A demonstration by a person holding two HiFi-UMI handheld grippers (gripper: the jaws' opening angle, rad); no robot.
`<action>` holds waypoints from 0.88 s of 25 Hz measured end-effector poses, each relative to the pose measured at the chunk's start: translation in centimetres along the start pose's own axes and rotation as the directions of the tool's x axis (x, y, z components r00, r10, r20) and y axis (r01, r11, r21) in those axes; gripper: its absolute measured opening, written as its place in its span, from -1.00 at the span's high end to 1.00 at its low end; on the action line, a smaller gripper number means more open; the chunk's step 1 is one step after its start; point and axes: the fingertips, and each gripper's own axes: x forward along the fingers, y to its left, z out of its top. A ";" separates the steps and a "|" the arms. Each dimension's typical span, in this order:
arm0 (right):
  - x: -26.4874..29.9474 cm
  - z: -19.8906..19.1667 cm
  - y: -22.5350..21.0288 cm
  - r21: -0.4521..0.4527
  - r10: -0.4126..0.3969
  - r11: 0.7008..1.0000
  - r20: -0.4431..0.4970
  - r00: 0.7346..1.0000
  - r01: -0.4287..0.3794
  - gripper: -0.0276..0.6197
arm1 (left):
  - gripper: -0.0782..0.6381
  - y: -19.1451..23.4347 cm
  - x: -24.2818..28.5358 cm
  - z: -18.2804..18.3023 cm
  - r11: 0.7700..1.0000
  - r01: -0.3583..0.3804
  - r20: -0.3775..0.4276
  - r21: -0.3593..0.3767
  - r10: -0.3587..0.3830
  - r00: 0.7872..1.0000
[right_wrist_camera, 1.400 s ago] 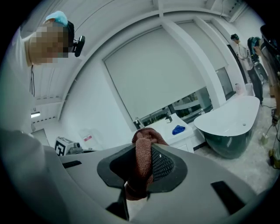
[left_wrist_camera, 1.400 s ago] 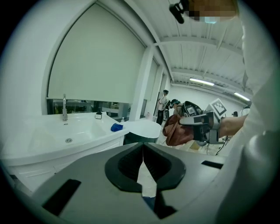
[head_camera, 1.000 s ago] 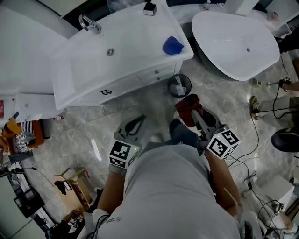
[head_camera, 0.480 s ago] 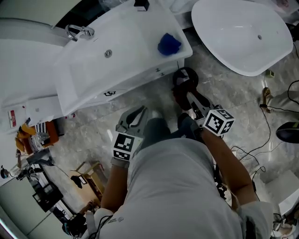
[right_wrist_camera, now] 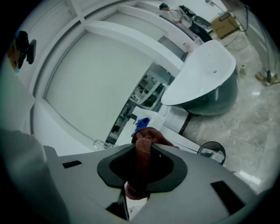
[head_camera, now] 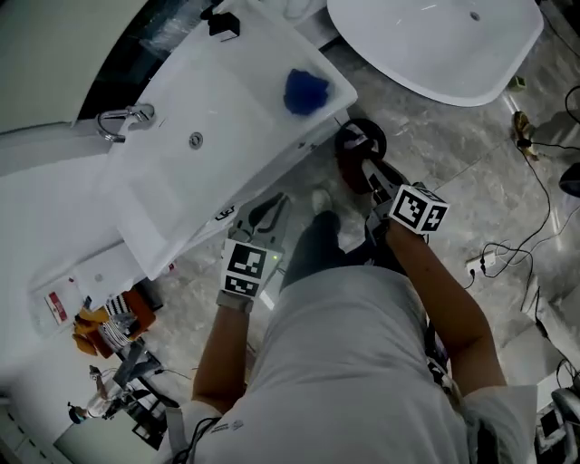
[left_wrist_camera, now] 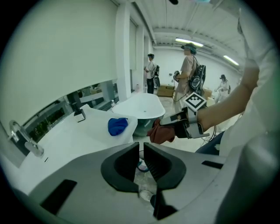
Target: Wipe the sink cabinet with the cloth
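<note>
The white sink cabinet [head_camera: 237, 101] runs across the upper left of the head view, with a basin and a chrome faucet [head_camera: 121, 119]. A dark red cloth [head_camera: 348, 174] is pinched in my right gripper [head_camera: 367, 172], low beside the cabinet's right front corner. In the right gripper view the red cloth [right_wrist_camera: 143, 158] fills the gap between the jaws of the right gripper [right_wrist_camera: 143, 146]. My left gripper [head_camera: 264, 214] is shut and empty, close to the cabinet front. From the left gripper [left_wrist_camera: 141, 152] I see the red cloth [left_wrist_camera: 161, 131] held off to the right.
A crumpled blue cloth [head_camera: 305, 89] lies on the counter's right end, with a small black object [head_camera: 222, 23] behind it. A round bin [head_camera: 361, 138] stands on the marble floor beside the cabinet. A white bathtub [head_camera: 426, 41] sits farther right. Cables trail at the right.
Both grippers have moved closer to the cabinet front. The right one has sunk with the red cloth towards the bin and the cabinet's corner. The head view has swung round.
</note>
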 end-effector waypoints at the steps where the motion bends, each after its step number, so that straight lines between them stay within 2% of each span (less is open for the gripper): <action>1: 0.6 -0.2 -0.7 0.017 -0.024 1.000 0.025 0.999 0.023 0.68 | 0.74 0.6 0.5 -0.1 0.999 0.019 -0.010 0.025 -0.019 1.000; 3: 2.1 -0.9 -1.9 0.058 -0.068 0.996 0.072 0.995 0.063 0.68 | 0.71 1.5 1.6 -0.5 0.996 0.059 -0.035 0.068 -0.057 0.998; 5: 3.7 -1.4 -2.7 0.099 -0.101 0.991 0.118 0.988 0.089 0.68 | 0.56 2.1 2.9 -1.3 0.987 0.114 -0.072 0.109 -0.107 0.992; 9: 6.4 -2.5 -4.0 0.184 -0.177 0.973 0.223 0.959 0.137 0.68 | 0.51 3.2 5.6 -3.1 0.946 0.233 -0.153 0.225 -0.202 0.967; 12: 7.8 -3.4 -5.2 0.266 -0.239 0.950 0.294 0.925 0.161 0.68 | 0.44 4.7 7.5 -4.1 0.921 0.272 -0.189 0.279 -0.225 0.956; 15: 8.7 -3.9 -6.9 0.285 -0.292 0.938 0.350 0.890 0.196 0.68 | 0.39 6.2 9.5 -4.8 0.906 0.279 -0.207 0.318 -0.221 0.953; 17: 9.2 -4.4 -7.7 0.302 -0.297 0.936 0.395 0.869 0.182 0.68 | 0.36 6.9 10.5 -5.1 0.899 0.281 -0.218 0.336 -0.216 0.952; 22: 11.0 -4.4 -9.1 0.348 -0.243 0.936 0.537 0.808 0.050 0.68 | 0.33 8.6 12.5 -6.4 0.886 0.303 -0.274 0.350 -0.213 0.938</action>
